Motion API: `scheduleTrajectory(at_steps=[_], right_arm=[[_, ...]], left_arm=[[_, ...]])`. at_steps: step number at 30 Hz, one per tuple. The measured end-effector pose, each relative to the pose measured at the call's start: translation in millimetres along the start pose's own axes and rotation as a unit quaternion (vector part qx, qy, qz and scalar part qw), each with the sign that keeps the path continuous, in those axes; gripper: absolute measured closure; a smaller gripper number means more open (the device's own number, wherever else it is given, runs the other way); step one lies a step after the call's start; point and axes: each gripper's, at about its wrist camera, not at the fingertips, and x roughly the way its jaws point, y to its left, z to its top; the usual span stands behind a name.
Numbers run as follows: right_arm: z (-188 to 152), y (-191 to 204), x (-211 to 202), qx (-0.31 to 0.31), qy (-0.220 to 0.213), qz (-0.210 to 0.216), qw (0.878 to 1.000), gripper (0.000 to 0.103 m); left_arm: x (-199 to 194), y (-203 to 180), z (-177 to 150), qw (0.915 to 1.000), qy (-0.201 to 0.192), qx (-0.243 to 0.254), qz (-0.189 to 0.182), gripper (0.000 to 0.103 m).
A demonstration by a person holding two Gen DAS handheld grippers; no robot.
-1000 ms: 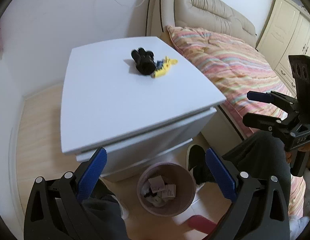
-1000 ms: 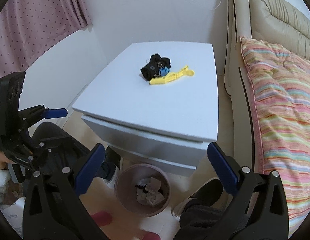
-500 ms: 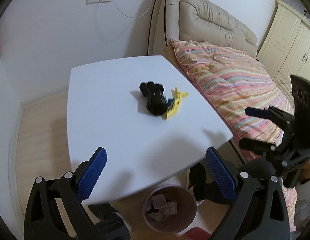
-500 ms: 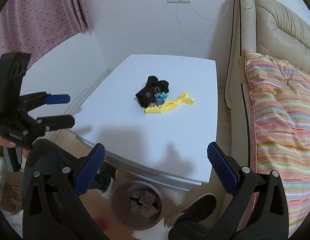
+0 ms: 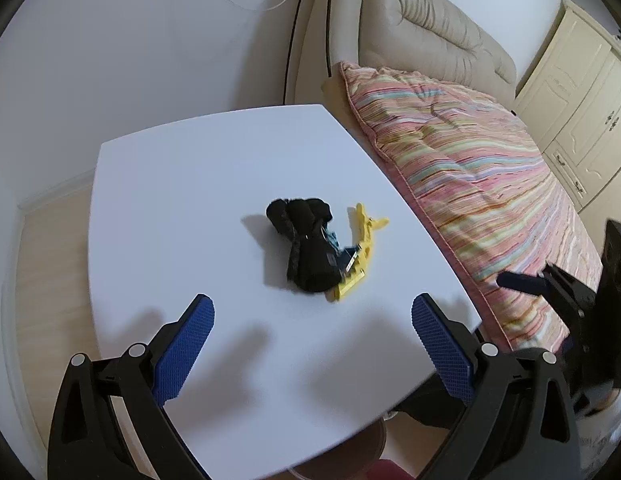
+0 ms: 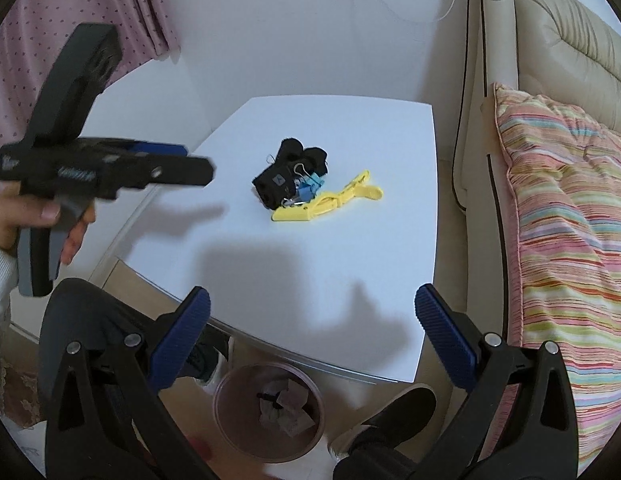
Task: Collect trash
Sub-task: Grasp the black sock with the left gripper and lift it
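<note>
Right wrist view, left to right: left gripper (image 6: 190, 160) held level over the white table (image 6: 390, 280), jaws apart, nothing between them; a hand (image 6: 26, 216) grips its handle. Black cloth bundle (image 6: 288, 174) lies mid-table, touching blue binder clips (image 6: 308, 190) and a yellow clip (image 6: 330, 200). Right gripper (image 6: 312, 312) hovers at the near edge, jaws wide, empty. Pink bin (image 6: 230, 384) sits on the floor below that edge, likely so items can be dropped straight in.
</note>
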Motion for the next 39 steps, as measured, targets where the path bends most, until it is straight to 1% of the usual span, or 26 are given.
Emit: scheduleTrajectory(at_steps=[4,7,14,15,16,17,19,21,26,27,28,30,31,35,36,39], right_arm=[[-1,-4,5,0.004,0.003,0.002,1.000,0.003],[-2,-8,7,0.007,0.006,0.003,1.000,0.003],[-1,-12,14,0.009,0.012,0.006,1.000,0.003],[-1,-13,15,0.009,0.013,0.006,1.000,0.003],[-1,-14,16,0.009,0.013,0.006,1.000,0.003],[-1,-14,16,0.009,0.013,0.006,1.000,0.003],[-1,-16,17,0.011,0.014,0.007,1.000,0.003],[-1,-16,18,0.011,0.014,0.007,1.000,0.003],[-1,-19,20,0.012,0.016,0.007,1.000,0.003],[0,-19,21,0.012,0.017,0.007,1.000,0.003],[0,-19,21,0.012,0.017,0.007,1.000,0.003],[0,-19,21,0.011,0.018,0.008,1.000,0.003],[0,-19,21,0.011,0.018,0.008,1.000,0.003],[-1,-20,23,0.012,0.018,0.009,1.000,0.003],[-1,-20,23,0.012,0.018,0.010,1.000,0.003],[0,-19,24,0.012,0.018,0.011,1.000,0.003]], left_arm=[[22,8,8,0.9998,0.011,-0.016,0.000,0.008],[35,11,10,0.9997,0.019,-0.017,-0.002,0.008],[49,14,15,0.9994,0.023,-0.022,-0.009,0.008],[50,14,15,0.9994,0.024,-0.023,-0.012,0.010],[51,14,16,0.9993,0.025,-0.023,-0.013,0.015],[52,14,16,0.9993,0.027,-0.023,-0.014,0.018],[56,14,17,0.9991,0.033,-0.023,-0.014,0.030],[57,15,17,0.9990,0.036,-0.024,-0.015,0.033],[61,15,15,0.9986,0.042,-0.025,-0.022,0.035],[62,15,15,0.9985,0.043,-0.026,-0.022,0.042],[63,16,16,0.9985,0.044,-0.026,-0.020,0.053],[64,16,16,0.9984,0.046,-0.028,-0.018,0.057],[65,16,16,0.9983,0.047,-0.028,-0.019,0.063],[63,17,15,0.9985,0.047,-0.022,-0.019,0.071],[62,17,15,0.9986,0.045,-0.021,-0.018,0.074],[59,17,16,0.9991,0.037,-0.017,-0.008,0.082]])
